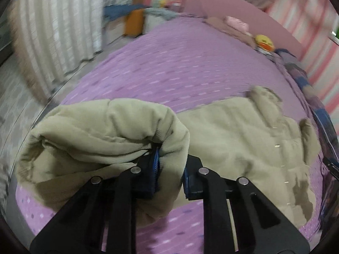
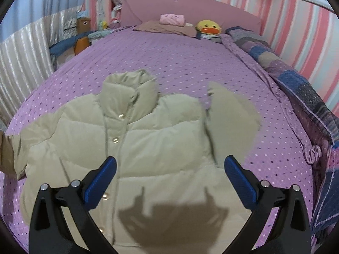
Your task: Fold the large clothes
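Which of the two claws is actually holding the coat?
The left gripper: its blue pads are pinched on a sleeve of the beige coat. The right gripper hangs wide open above the coat, empty.

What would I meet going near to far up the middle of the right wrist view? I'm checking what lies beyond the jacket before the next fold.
Right gripper, open above the jacket → beige puffer jacket → its collar → bare purple bedspread → pink folded cloth → pink headboard.
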